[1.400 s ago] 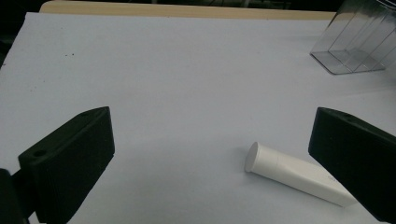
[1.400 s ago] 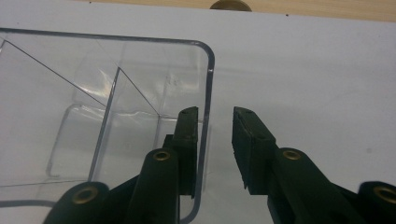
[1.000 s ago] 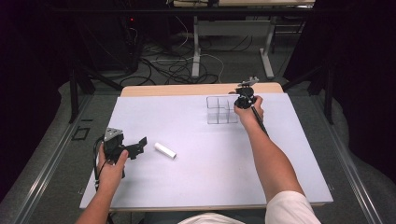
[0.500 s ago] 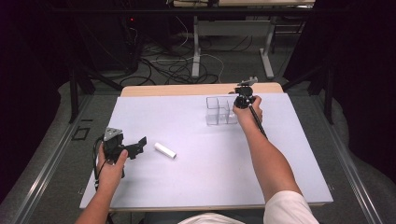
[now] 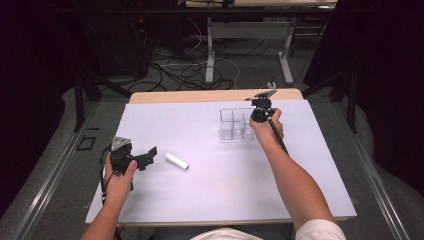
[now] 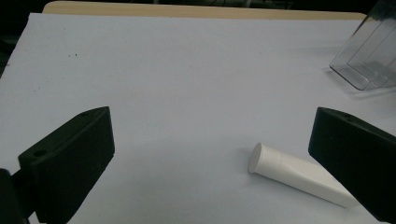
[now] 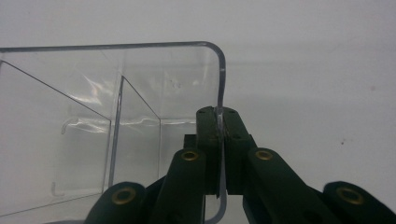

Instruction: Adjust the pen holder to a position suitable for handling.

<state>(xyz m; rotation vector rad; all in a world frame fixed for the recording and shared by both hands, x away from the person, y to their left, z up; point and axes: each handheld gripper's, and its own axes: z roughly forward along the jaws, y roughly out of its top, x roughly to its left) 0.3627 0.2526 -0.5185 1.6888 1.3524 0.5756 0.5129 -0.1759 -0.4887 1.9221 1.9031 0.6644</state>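
- The clear box, pinched at its wall by the right claw, has been slid a little nearer.
- The white tube is left lying on the desk before the wide-open left claw.

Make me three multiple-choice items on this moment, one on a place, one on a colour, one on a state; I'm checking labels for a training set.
1. Where does the tube lie?
A. inside the clear organizer
B. on the white table cover, just right of the left gripper
C. on the floor

2. What colour is the tube?
A. white
B. red
C. black

3. What is the right gripper doing?
A. hanging open above the table
B. shut on the tube
C. shut on the wall of the clear organizer

Answers: 1 B, the high view shows it on the cover beside the left gripper, whose jaws stand wide apart. 2 A, it shows white in the left gripper view. 3 C, the right gripper view shows the jaws closed on the clear wall's edge.
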